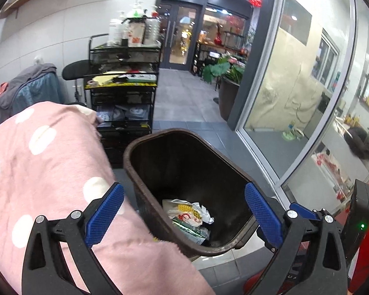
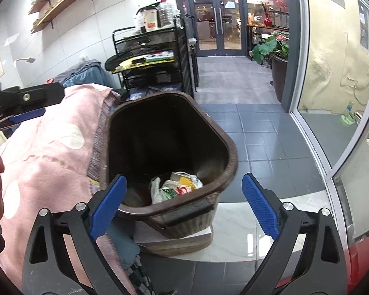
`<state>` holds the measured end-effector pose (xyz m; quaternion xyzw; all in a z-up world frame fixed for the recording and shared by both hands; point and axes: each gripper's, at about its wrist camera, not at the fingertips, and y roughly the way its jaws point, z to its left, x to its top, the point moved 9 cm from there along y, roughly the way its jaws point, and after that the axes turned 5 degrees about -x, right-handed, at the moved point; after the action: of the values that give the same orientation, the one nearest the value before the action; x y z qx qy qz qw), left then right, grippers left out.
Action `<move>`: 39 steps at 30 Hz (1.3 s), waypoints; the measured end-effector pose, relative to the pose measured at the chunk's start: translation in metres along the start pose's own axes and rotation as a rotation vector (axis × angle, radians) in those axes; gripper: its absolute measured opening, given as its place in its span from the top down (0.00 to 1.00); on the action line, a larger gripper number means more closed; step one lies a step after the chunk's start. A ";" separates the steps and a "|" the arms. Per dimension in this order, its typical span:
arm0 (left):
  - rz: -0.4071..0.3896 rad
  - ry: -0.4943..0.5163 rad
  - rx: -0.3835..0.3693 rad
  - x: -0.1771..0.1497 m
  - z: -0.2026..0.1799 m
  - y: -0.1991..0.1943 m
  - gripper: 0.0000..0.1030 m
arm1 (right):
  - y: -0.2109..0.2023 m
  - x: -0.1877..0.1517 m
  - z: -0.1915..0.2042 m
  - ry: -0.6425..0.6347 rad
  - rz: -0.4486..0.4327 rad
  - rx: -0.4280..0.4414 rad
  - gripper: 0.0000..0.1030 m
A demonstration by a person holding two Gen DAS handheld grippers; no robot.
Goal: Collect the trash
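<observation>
A dark brown trash bin (image 1: 145, 145) stands on the floor beside a bed; it also shows in the right wrist view (image 2: 230, 152). Crumpled wrappers and bags (image 1: 188, 215) lie at its bottom, also seen in the right wrist view (image 2: 177, 185). My left gripper (image 1: 184, 215) is open and empty, held over the bin's near rim. My right gripper (image 2: 184, 204) is open and empty, above the bin's near edge. Part of the left gripper (image 2: 24, 98) shows at the left of the right wrist view.
A pink polka-dot blanket (image 1: 41, 172) covers the bed left of the bin. A black wire cart (image 1: 125, 93) with bottles stands behind. A glass partition (image 1: 295, 98) runs along the right. Grey tiled floor (image 2: 258, 127) leads to glass doors (image 2: 217, 19) and a potted plant (image 2: 275, 49).
</observation>
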<state>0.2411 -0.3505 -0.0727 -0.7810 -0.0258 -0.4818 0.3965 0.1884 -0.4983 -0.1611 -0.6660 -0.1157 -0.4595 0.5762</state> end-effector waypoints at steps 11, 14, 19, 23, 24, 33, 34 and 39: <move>-0.106 -0.008 0.117 -0.016 0.035 -0.064 0.06 | -0.019 0.016 0.042 -0.009 -0.067 0.060 0.06; -0.124 -0.026 0.163 -0.024 0.050 -0.083 0.06 | -0.027 0.020 0.059 -0.003 -0.096 0.087 0.06; -0.178 -0.060 0.227 -0.038 0.071 -0.117 0.06 | -0.052 0.022 0.104 -0.096 -0.199 0.109 0.06; -0.237 -0.085 0.317 -0.054 0.085 -0.146 0.06 | -0.076 0.019 0.140 -0.153 -0.263 0.152 0.06; -0.258 -0.094 0.345 -0.058 0.089 -0.154 0.06 | -0.081 0.018 0.147 -0.163 -0.278 0.161 0.06; -0.371 -0.235 0.634 -0.104 0.131 -0.235 0.06 | -0.128 -0.007 0.196 -0.213 -0.353 0.278 0.06; -0.385 -0.255 0.662 -0.109 0.134 -0.245 0.06 | -0.135 -0.010 0.200 -0.222 -0.365 0.294 0.06; -0.431 -0.297 0.741 -0.125 0.142 -0.276 0.06 | -0.160 -0.026 0.220 -0.278 -0.401 0.324 0.06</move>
<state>0.1613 -0.0274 -0.0365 -0.6236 -0.4152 -0.3944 0.5321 0.1700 -0.2464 -0.0555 -0.5857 -0.3947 -0.4442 0.5512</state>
